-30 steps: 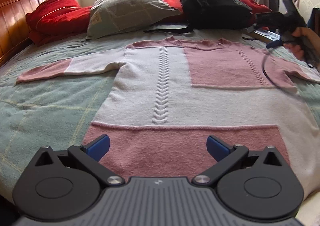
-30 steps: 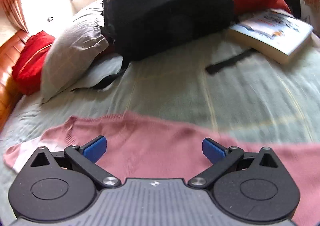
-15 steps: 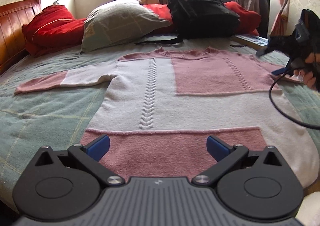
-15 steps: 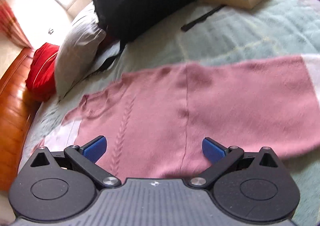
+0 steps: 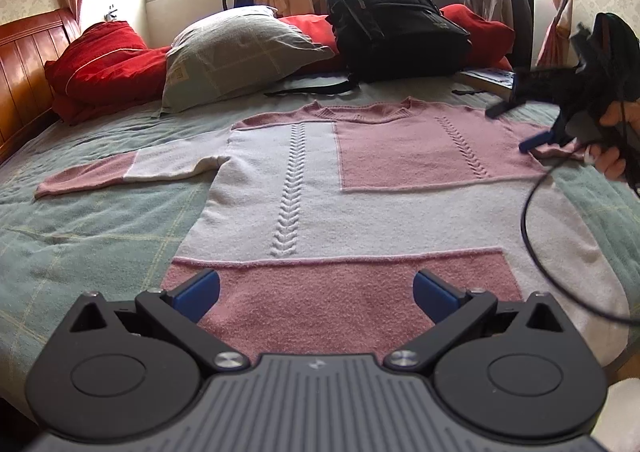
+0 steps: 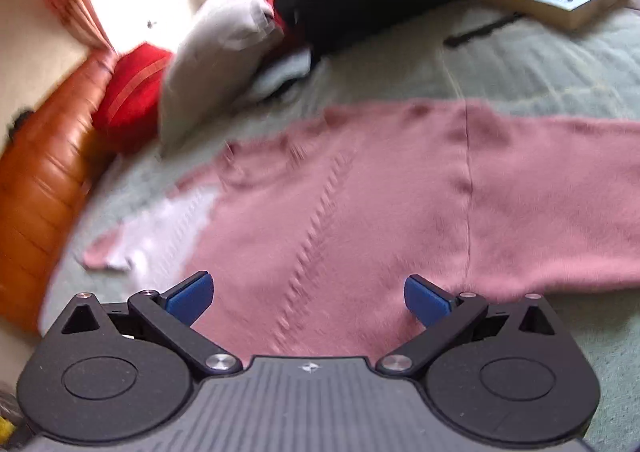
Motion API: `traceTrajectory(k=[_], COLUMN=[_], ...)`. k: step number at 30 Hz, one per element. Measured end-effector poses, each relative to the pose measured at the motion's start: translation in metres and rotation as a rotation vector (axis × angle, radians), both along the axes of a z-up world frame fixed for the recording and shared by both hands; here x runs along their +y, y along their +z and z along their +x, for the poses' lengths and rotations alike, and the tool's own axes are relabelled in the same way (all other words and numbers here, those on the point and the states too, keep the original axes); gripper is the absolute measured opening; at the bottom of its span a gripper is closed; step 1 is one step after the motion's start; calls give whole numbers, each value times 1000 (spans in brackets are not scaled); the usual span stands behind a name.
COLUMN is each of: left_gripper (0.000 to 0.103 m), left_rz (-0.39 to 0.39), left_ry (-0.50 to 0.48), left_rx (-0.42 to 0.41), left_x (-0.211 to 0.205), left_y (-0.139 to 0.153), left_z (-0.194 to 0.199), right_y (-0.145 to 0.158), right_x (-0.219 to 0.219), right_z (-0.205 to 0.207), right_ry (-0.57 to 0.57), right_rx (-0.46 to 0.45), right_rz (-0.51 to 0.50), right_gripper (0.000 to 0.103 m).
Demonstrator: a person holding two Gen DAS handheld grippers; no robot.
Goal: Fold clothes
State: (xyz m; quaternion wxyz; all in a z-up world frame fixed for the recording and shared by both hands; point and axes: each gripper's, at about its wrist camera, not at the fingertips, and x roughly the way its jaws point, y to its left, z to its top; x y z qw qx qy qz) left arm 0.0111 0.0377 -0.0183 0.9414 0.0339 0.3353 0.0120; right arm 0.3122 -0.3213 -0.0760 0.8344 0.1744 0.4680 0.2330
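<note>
R gripper [image 6: 309,294] dropped nearer sweater [image 5: 360,180] shoulder; both grippers, L [image 5: 316,290] incl., spread wide, empty.

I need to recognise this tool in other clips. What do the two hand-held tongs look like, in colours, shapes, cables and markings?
Both alike: the left tongs and right tongs have a ribbed grey body with a small star-like mark, two round black discs, black link arms with silver pins, and blue fingertips. A thin black cable loops down from the right tool. No sleeve shows.
</note>
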Motion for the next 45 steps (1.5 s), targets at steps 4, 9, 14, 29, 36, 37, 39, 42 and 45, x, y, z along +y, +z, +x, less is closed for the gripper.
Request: traceTrajectory(k=[4,9,14,29,36,37,39,42,45], left_gripper=[102,102,102,102,102,102,102,102,102], left_rz=[-2,-10,-1,13,24,22,20,19,12], left_ry=[3,-7,-25,-54,-53,-53,-52,-36,-19], left_rx=[3,3,15,49,54,53,58,68,79], left_x=[1,-1,-7,-23,-27,-27,-27,-24,-18], left_y=[-1,-1,-4,-9,-9,-9,-10,-13,-15], left_z=[0,3,3,14,23,23,24,25,27], right_y=[-6,6,-7,-15,17,22,28,32,29], right_x=[-7,0,11,-130,-130,-125,-111,-85,-56], right_z=[-9,-28,-43,-8,-15,-8,11,41,70], right_ry=[1,27,76,-324,-275,-258,-213,-156,-111], right_rx=[25,-13,2,-37,-158,-175,-182,-168,-143], right_rz=[9,43,-16,-5,66,84,123,151,127], right_gripper=[103,103,103,103,103,103,103,103,103])
